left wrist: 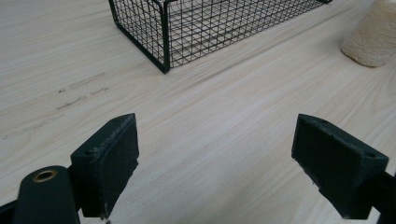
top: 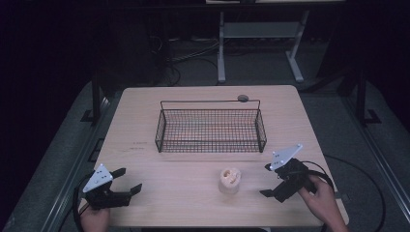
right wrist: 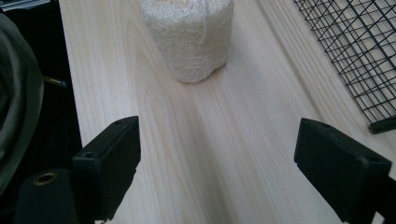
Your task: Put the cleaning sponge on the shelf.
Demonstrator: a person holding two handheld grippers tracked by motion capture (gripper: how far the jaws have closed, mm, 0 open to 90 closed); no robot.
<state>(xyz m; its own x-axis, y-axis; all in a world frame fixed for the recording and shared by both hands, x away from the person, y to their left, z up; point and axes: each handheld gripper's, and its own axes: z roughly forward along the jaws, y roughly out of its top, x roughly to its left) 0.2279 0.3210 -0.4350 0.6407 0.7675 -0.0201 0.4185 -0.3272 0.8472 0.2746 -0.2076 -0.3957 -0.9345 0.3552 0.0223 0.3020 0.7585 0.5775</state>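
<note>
A pale, rough-textured loofah piece (top: 230,180) is seen standing on the wooden worktop (top: 183,193), near its front edge and right of centre, just in front of the black wire basket (top: 211,129), from which it is set apart by a strip of bare wood. The right gripper (top: 267,180) is held low over the worktop to the right of the loofah piece, near it but not touching, with its fingers (top: 266,193) spread wide and turned toward it. In the right gripper view the loofah piece (right wrist: 189,35) is shown ahead of the spread fingers (right wrist: 109,165), upright, somewhat left of the middle of the gap and clear of both, while a corner of the wire basket (right wrist: 355,56) is seen at the far right. The left gripper (top: 127,180) is held at the front left of the worktop, well apart from the loofah piece, its fingers (top: 136,188) likewise spread with nothing between them. In the left gripper view bare wood is seen between the open fingers (left wrist: 107,163), the near corner of the wire basket (left wrist: 163,42) is shown ahead, and the loofah piece (left wrist: 373,39) is cut by the upper right edge.
</note>
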